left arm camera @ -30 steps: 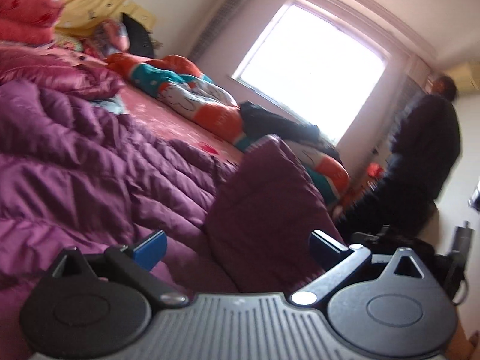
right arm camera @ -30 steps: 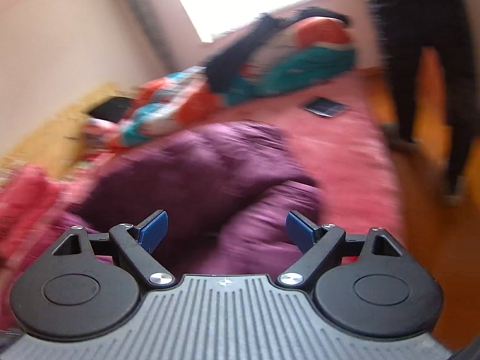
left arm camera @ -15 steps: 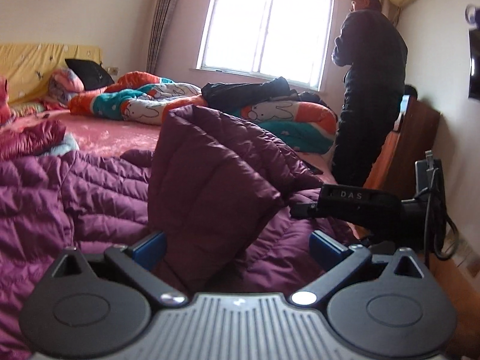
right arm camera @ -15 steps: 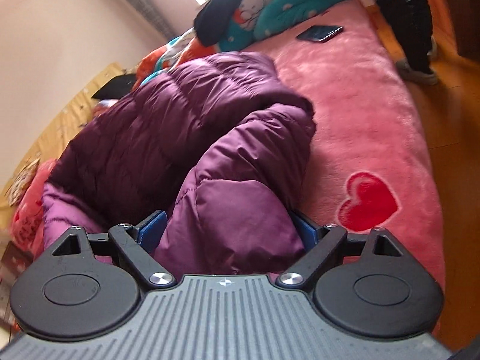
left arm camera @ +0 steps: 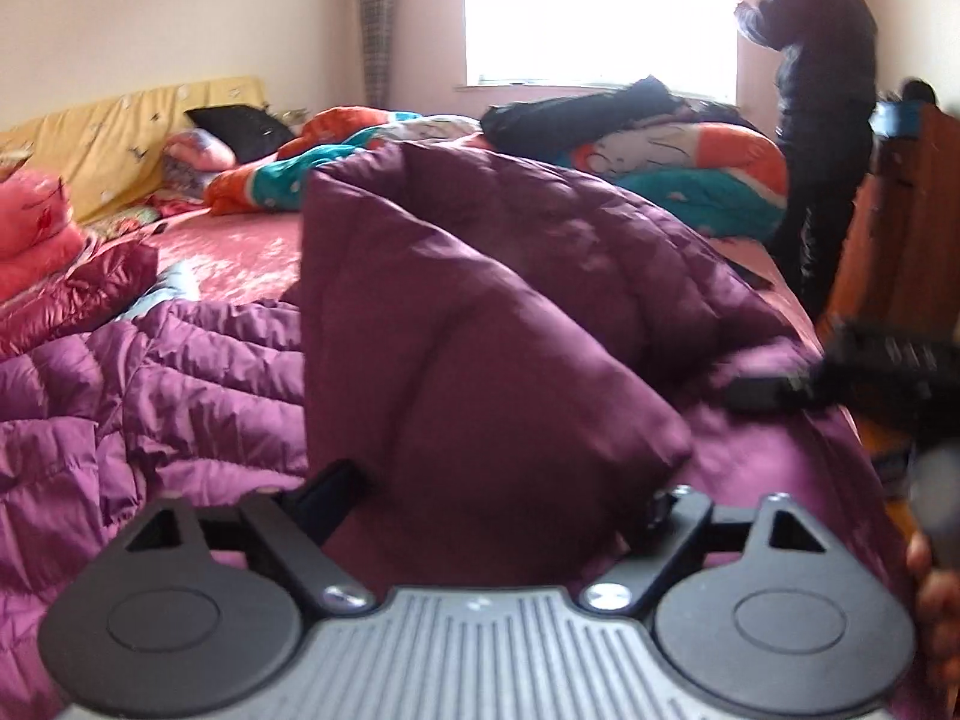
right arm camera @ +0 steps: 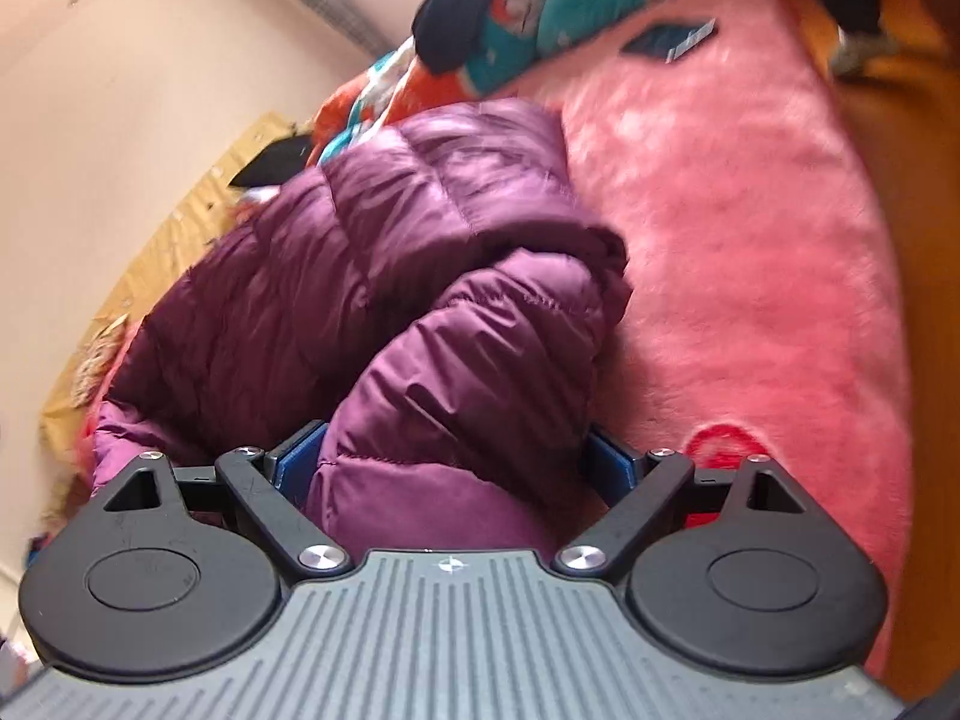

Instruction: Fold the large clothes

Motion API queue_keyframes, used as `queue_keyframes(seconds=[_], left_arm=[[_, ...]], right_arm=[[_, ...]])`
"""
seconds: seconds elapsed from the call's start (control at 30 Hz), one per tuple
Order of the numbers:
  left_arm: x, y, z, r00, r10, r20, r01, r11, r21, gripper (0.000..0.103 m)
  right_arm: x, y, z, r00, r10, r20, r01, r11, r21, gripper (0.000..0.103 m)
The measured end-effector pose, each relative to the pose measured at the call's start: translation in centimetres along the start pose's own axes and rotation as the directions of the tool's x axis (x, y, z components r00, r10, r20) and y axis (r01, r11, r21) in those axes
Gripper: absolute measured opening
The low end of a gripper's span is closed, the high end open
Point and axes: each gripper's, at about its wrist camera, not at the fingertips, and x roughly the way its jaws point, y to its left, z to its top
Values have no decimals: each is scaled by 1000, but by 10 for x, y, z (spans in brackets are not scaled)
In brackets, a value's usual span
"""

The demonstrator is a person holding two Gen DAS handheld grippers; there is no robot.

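A purple puffer coat point(left arm camera: 492, 324) lay spread across a pink bed point(right arm camera: 750, 192), its quilted body running away toward the left. One thick fold of it stood raised in the middle, apparently lifted so it could be carried over the flat part as a fold.

The left gripper point(left arm camera: 498, 492) had this raised fold between its fingers. Its jaws had just been closing on the padding, and the cloth bulged out over the right finger and hid it. Whether the pads already pressed firmly could not be told.

The right gripper point(right arm camera: 456, 462) had a second puffy bunch of the coat, probably a sleeve or hem, filling the space between its blue pads point(right arm camera: 294, 462). The cloth touched both, so it looked gripped. In the left wrist view this gripper showed only as a dark blur at the right, resting on the coat.

Holding two bunches at once probably served to move one broad edge evenly.

Beyond the coat, a rolled orange and teal quilt point(left arm camera: 678, 162) lay near a bright window point(left arm camera: 594, 6), with a black garment point(left arm camera: 576, 111) draped over it. A yellow headboard point(left arm camera: 120, 132) stood at the left. A phone point(right arm camera: 669, 39) lay on the bed well beyond the coat. A person in dark clothes point(left arm camera: 822, 96) stood beside the bed, facing the window.
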Motion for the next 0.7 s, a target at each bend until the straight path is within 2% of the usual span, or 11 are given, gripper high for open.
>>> queue_keyframes(seconds=[0.1, 0.17, 0.2, 0.23, 0.27, 0.33, 0.43, 0.53, 0.6, 0.7], left_arm=[[6, 7, 9, 1000, 14, -10, -14, 1000, -28, 70], [6, 12, 14, 1000, 19, -8, -20, 998, -57, 57], [7, 14, 16, 1000, 21, -8, -21, 997, -73, 53], [8, 17, 19, 1000, 23, -10, -24, 996, -89, 47], [8, 19, 21, 1000, 26, -9, -27, 994, -107, 40], [6, 23, 28, 1000, 28, 0, -28, 989, -145, 31], [0, 34, 42, 1000, 18, 12, -15, 970, -241, 23], [-9, 46, 60, 999, 24, 48, -8, 954, -301, 20], [-20, 53, 73, 996, 30, 84, -2, 948, -318, 20], [-35, 67, 90, 990, 49, 131, 0, 939, -345, 19]], right_arm=[[9, -11, 6, 997, 74, -20, -73, 996, 54, 103], [12, -15, 9, 992, 122, -23, -119, 989, 84, 103], [13, -16, 11, 992, 128, -16, -126, 988, 94, 96], [16, -18, 13, 991, 130, -12, -128, 987, 97, 82], [17, -19, 14, 992, 130, -8, -128, 987, 92, 76], [16, -16, 14, 993, 114, 5, -114, 992, 61, 58], [8, 2, 15, 998, 56, 41, -53, 996, -68, 43], [-1, 25, 12, 994, -24, 109, 49, 972, -231, 32], [-7, 41, 8, 983, -78, 164, 132, 928, -348, 27], [-12, 52, 1, 966, -135, 222, 227, 853, -469, 25]])
